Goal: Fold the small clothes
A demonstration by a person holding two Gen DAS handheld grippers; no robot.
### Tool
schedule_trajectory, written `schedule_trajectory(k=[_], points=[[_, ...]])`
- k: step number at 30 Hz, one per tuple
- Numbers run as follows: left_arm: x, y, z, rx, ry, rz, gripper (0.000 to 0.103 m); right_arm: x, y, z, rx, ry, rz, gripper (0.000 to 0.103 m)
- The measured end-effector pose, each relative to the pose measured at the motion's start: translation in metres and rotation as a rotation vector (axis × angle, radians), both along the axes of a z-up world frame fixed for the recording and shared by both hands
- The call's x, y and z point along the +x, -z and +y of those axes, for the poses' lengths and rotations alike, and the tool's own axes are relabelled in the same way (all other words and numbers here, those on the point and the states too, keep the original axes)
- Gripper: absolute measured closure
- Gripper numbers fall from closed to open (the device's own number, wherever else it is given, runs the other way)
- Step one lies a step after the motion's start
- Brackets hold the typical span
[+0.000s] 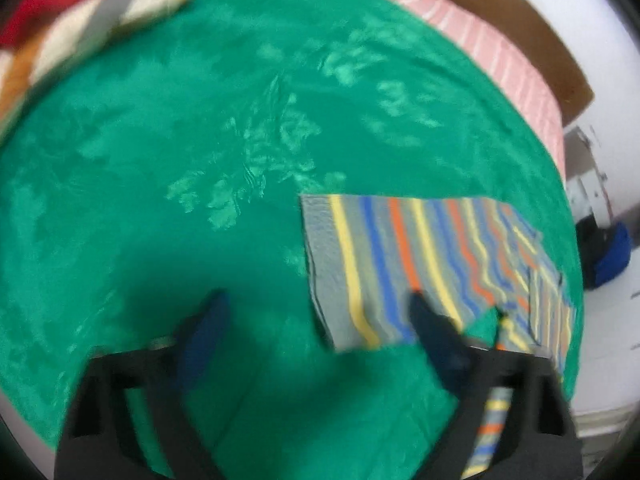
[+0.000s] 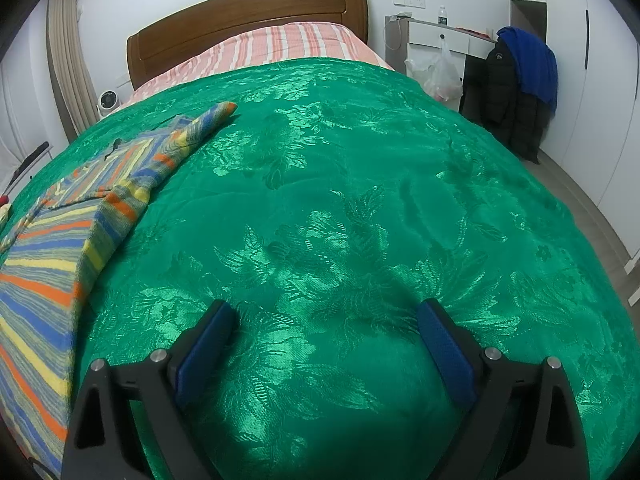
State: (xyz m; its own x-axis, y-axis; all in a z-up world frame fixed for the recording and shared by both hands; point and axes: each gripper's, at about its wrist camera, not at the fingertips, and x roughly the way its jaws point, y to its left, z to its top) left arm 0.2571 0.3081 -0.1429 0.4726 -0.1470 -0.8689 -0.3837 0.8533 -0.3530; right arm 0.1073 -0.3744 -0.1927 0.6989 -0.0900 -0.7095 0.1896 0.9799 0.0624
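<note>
Nearest the lens in the left wrist view, the left gripper hangs over the green bedspread with its fingers partly apart and nothing between them; one fingertip overlaps the near edge of the striped sweater, but whether it touches the cloth the blurred picture does not show. The right gripper points down at bare bedspread, fingers spread wide and empty, well apart from the sweater, which lies off to its left.

The fold looks partly made — the sweater lies flat on the bed, and a sleeve seems laid over the body, ending in a cuff toward the headboard. What is left, by my reckoning, is to bring the rest of it into a compact packet; neither gripper has hold of it.

The left view alone shows the sweater's squared near corner and, farther off, a blurred heap of red and cream cloth. The right view alone is sharp and shows the room beyond — the striped pink sheet, the wooden headboard, and dark and blue jackets hung beside a white unit.
</note>
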Motion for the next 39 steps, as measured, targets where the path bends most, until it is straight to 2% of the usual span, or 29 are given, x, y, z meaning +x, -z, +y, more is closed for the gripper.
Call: schedule_trajectory(k=[1,3,4,6,9,12,15,18,20,21,22,23,24,27,29,32,34,37,39], points=[[0.01,0.005,-0.002,-0.003,0.012,0.017,0.039,0.0,0.0,0.0,0.002,0.0,0.0,0.01],[0.019,0.007,-0.012,0.026,0.032,0.003,0.062,0.0,0.0,0.0,0.002,0.0,0.0,0.01],[0.026,0.006,-0.022,0.031,0.062,-0.011,0.097,0.0,0.0,0.0,0.002,-0.001,0.0,0.01],[0.03,-0.002,-0.036,0.038,0.086,-0.028,0.099,0.0,0.0,0.0,0.003,-0.001,-0.001,0.01],[0.033,-0.046,-0.078,0.115,0.183,-0.134,0.099,0.0,0.0,0.0,0.002,-0.001,0.0,0.01],[0.034,-0.103,-0.138,0.157,0.329,-0.25,0.099,0.0,0.0,0.0,0.002,0.0,-0.001,0.01],[0.033,-0.149,-0.22,0.182,0.513,-0.343,0.099,0.0,0.0,0.0,0.003,0.0,-0.002,0.01],[0.035,-0.158,-0.285,0.18,0.634,-0.367,0.099,0.0,0.0,0.0,0.002,0.0,-0.002,0.01],[0.039,-0.147,-0.329,0.192,0.69,-0.359,0.096,0.0,0.0,0.0,0.002,0.0,-0.002,0.01],[0.044,-0.133,-0.353,0.188,0.711,-0.343,0.09,0.0,0.0,0.0,0.001,0.0,-0.001,0.01],[0.048,-0.123,-0.365,0.166,0.726,-0.323,0.065,0.0,0.0,0.0,0.002,0.0,-0.002,0.01],[0.047,-0.111,-0.377,0.135,0.74,-0.293,0.031,-0.001,0.0,0.0,0.003,0.0,-0.003,0.01],[0.048,-0.099,-0.384,0.103,0.741,-0.271,0.025,-0.001,0.0,-0.001,0.003,0.0,-0.003,0.01],[0.041,-0.084,-0.387,0.021,0.735,-0.263,0.024,0.0,0.0,0.0,0.002,0.0,-0.002,0.01],[0.036,-0.088,-0.366,0.028,0.714,-0.272,0.022,0.0,0.0,0.0,0.003,0.0,-0.003,0.01],[0.035,-0.089,-0.322,0.14,0.589,-0.296,0.01,-0.001,0.0,0.0,0.003,0.0,-0.004,0.01],[0.04,-0.078,-0.289,0.227,0.5,-0.273,0.01,-0.001,0.0,0.0,0.002,0.001,-0.004,0.01],[0.054,-0.031,-0.263,0.345,0.431,-0.138,0.01,0.0,0.0,0.0,0.001,0.001,-0.002,0.01],[0.061,0.011,-0.25,0.431,0.42,0.013,0.011,0.0,0.0,0.0,-0.001,0.001,-0.002,0.01]])
